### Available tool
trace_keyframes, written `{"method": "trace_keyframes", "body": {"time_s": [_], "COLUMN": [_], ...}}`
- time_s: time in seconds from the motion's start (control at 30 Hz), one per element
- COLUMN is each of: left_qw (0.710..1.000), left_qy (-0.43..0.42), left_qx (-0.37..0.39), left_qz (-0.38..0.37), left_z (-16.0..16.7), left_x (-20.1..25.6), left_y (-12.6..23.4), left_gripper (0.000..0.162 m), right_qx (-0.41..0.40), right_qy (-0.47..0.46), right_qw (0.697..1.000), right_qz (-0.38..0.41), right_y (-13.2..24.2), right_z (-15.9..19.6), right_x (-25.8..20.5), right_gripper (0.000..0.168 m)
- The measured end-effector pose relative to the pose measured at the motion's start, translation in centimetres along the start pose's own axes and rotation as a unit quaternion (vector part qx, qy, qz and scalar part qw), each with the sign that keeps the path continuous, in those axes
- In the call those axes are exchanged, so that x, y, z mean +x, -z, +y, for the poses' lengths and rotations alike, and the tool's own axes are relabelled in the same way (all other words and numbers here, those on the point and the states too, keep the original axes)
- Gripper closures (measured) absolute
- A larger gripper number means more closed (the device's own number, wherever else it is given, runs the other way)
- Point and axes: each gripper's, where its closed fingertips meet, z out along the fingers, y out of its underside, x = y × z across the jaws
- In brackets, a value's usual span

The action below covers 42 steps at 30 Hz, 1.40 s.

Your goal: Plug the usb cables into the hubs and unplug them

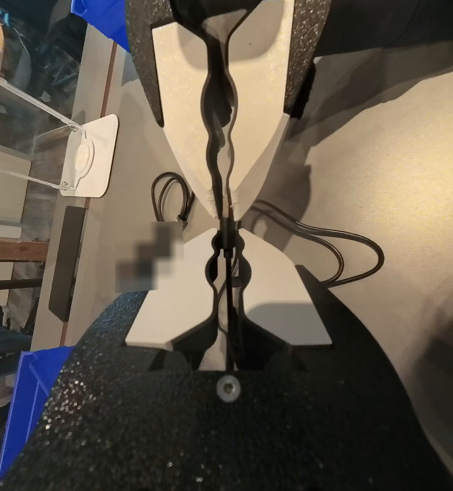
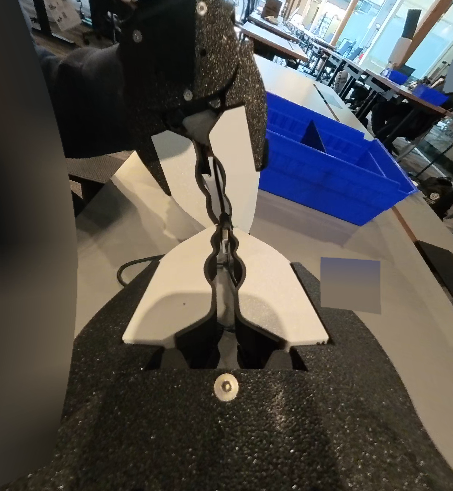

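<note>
a: left wrist view, nearest first: a black speckled, grainy housing with a silver screw, then the left gripper (image 1: 226,240) with two smooth white fingers (image 1: 193,268) whose inner edges are wavy black rubber. they're pressed together on a thin black usb cable (image 1: 230,292) running up the slot.

b: and at the tips?

a: a small black plug body (image 1: 228,231) sits right at the tips, meeting the right gripper (image 1: 224,204), which comes down from the top, tip to tip. whether the plug is seated in anything i cannot tell; the fingers hide it.

b: right wrist view?

a: same grainy housing close up, then the right gripper (image 2: 223,233) pinched shut on something narrow with a pale metallic glint (image 2: 224,245). just past it the left gripper (image 2: 221,212) reaches down, its cable (image 2: 218,186) taut between its wavy edges.

b: beyond the plug?

a: beside it, loops of glossy black cable (image 1: 339,244) lie on the matte pale table (image 1: 392,159); a tied coil (image 1: 166,194) lies on the other side. farther from the plug, a flat black bar (image 1: 65,260) at the table edge and a white plate (image 1: 89,159) with a round disc.

b: the hub?

a: i can't pick one out. a mosaic patch covers part of the table next to the plug. in the right wrist view a hard blue plastic bin (image 2: 326,164) with a divider stands behind the grippers, cut off by the left one.
</note>
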Motion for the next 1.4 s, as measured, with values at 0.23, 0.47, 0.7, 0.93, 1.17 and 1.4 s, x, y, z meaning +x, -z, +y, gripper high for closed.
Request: {"method": "trace_keyframes", "body": {"time_s": [0.23, 0.47, 0.7, 0.93, 1.17, 1.4], "left_qw": [1.0, 0.998, 0.986, 0.932, 0.913, 0.897], "left_qy": [-0.017, 0.025, 0.086, 0.28, 0.352, 0.345], "left_qx": [-0.009, 0.051, 0.133, 0.168, 0.155, 0.245], "left_qz": [-0.01, -0.023, -0.056, -0.16, -0.132, -0.128], "left_z": [0.2, -0.9, -1.0, 3.6, 6.3, 6.6], "left_x": [0.0, -1.2, -3.2, -10.1, -12.4, -12.3], "left_y": [-0.5, 0.3, 1.5, 1.5, -2.9, -1.0], "left_gripper": [0.155, 0.156, 0.156, 0.156, 0.156, 0.156], "right_qx": [0.01, 0.069, 0.165, 0.03, -0.07, -0.161], "right_qy": [-0.002, -0.004, -0.084, -0.129, -0.127, -0.154], "right_qw": [1.0, 0.996, 0.966, 0.939, 0.917, 0.922], "right_qz": [-0.004, 0.049, 0.18, 0.316, 0.371, 0.317], "right_y": [0.0, 1.3, 6.4, 6.5, 4.3, -0.8], "right_z": [-0.3, -1.6, -2.5, 3.5, 7.6, 10.9], "right_x": [-0.1, 1.5, 6.7, 10.6, 11.4, 12.5], "right_gripper": [0.162, 0.152, 0.14, 0.162, 0.14, 0.136]}}
